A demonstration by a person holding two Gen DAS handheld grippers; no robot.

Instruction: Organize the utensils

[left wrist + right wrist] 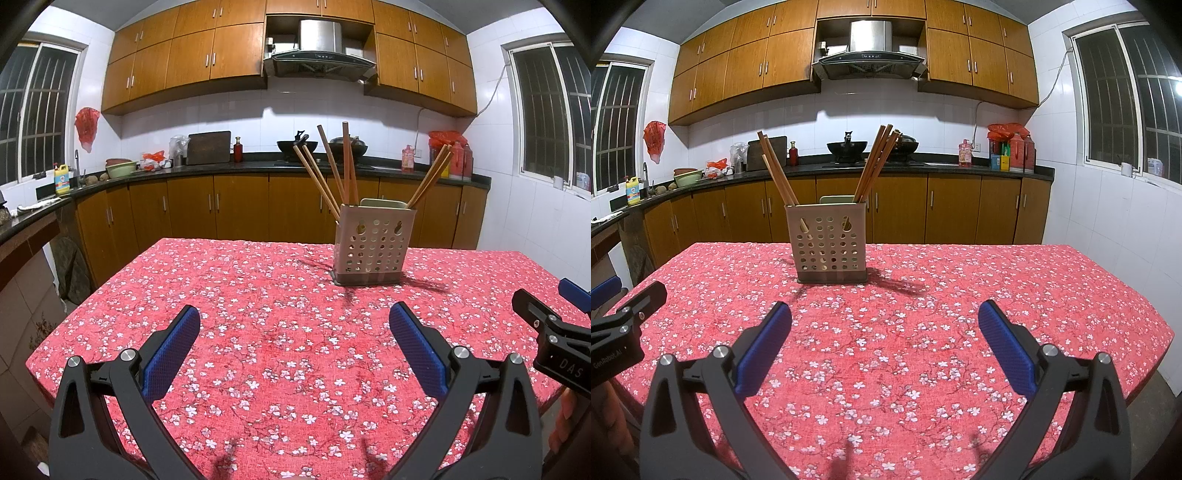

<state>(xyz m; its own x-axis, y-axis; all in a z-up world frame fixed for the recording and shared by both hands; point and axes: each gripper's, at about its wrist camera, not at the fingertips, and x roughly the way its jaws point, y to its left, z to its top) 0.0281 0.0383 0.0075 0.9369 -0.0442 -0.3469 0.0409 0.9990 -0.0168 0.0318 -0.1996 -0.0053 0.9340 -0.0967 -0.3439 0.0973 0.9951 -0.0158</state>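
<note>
A beige perforated utensil holder (373, 243) stands on the red flowered tablecloth (258, 332), with several wooden chopsticks (347, 166) sticking out of it. It also shows in the right wrist view (830, 249), with its chopsticks (875, 162). My left gripper (294, 321) is open and empty above the cloth, short of the holder. My right gripper (884, 317) is open and empty too, facing the holder. Each gripper shows at the edge of the other's view: the right one (554, 325), the left one (624, 317).
The table's edges (1145, 332) drop off on the right and left. Behind the table runs a dark kitchen counter (221, 168) with woks, bottles, a cutting board and bowls, over wooden cabinets. Windows are on both side walls.
</note>
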